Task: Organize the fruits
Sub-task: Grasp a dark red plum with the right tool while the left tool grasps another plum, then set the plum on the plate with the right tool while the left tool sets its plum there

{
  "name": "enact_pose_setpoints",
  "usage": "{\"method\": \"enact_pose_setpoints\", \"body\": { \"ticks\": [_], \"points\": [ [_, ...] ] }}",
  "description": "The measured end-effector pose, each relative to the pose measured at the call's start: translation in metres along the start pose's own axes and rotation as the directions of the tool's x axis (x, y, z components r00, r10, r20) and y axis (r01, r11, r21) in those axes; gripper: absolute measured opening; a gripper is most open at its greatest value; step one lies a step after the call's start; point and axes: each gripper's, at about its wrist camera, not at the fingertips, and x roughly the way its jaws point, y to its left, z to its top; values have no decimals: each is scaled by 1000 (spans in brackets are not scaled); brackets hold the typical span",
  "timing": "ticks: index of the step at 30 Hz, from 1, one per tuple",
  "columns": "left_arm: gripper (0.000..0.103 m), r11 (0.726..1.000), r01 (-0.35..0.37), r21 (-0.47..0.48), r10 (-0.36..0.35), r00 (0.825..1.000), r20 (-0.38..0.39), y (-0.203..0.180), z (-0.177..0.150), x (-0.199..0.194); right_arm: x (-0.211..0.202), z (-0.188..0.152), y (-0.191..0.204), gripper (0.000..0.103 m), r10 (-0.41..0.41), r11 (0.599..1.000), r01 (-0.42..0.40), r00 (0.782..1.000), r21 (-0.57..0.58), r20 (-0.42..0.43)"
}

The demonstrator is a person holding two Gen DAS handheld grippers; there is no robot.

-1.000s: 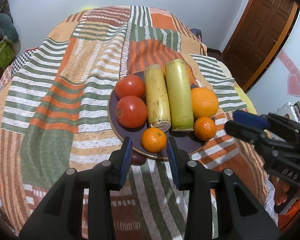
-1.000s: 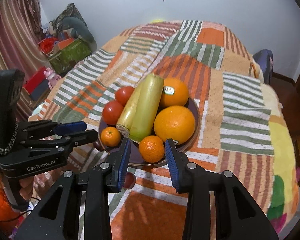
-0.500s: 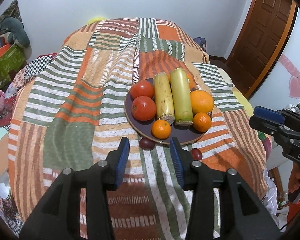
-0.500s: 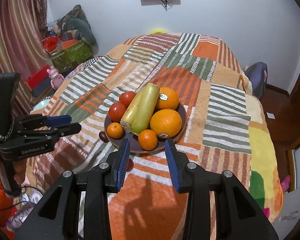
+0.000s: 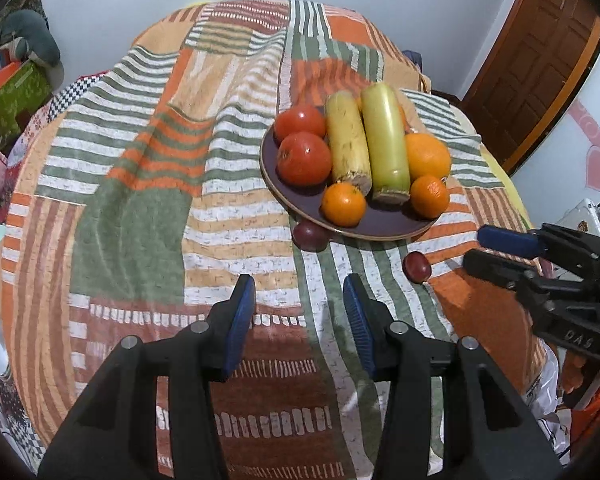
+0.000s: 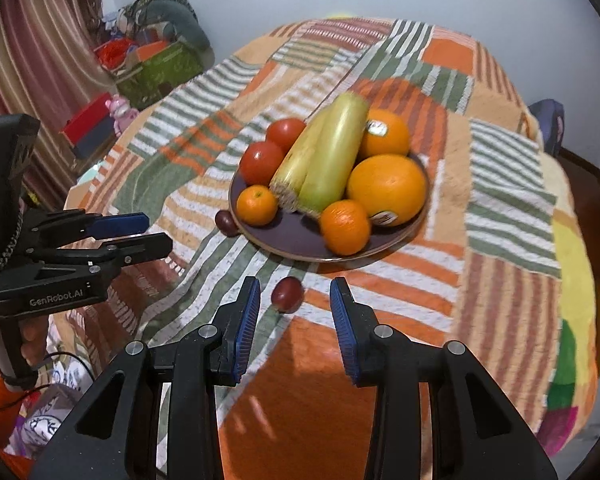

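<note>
A dark round plate (image 5: 380, 228) (image 6: 288, 246) on the striped bedspread holds two tomatoes (image 5: 304, 154), two long yellow-green vegetables (image 5: 384, 136), two big oranges (image 6: 386, 188) and two mandarins (image 5: 343, 205). Two small dark red fruits lie on the cloth outside the plate: one at its near rim (image 5: 309, 235) (image 6: 225, 222), one farther out (image 5: 417, 266) (image 6: 287, 294). My left gripper (image 5: 299, 294) is open and empty, short of the plate. My right gripper (image 6: 295, 296) is open, its jaws either side of the second red fruit, which lies just beyond the tips.
The patchwork bedspread (image 5: 140, 208) covers the whole surface and drops off at its edges. Boxes and soft toys (image 6: 152, 60) are piled on the floor to the left. A brown door (image 5: 536, 60) stands at the right.
Both grippers pulled back from the plate, then came closer again. The right gripper now faces the loose red fruit. The left gripper has shifted left, so the plate lies right of its centre.
</note>
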Motion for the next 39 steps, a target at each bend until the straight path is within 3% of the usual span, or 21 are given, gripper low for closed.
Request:
{"method": "enact_pose_setpoints", "body": {
  "ticks": [11,14,22,32,39],
  "points": [
    [46,1000,23,15,-23,998,-50,0,0,26,42,-4,3,32,16,1000,-16,995,5,-94],
    [46,1000,24,17,-23,998,-51,-1,5,32,42,-6,4,21,12,1000,-13,997,-5,-83],
    [45,999,30,27,-29,998,-55,-4,20,50,25,1,-2,20,23,1000,-23,1000,16,-18],
    [31,997,-7,80,10,999,-42,-8,22,62,17,8,-5,20,35,999,-36,999,30,13],
    [27,997,21,73,-18,999,-42,-4,24,63,17,10,-2,20,38,999,-38,999,24,16]
  ]
}}
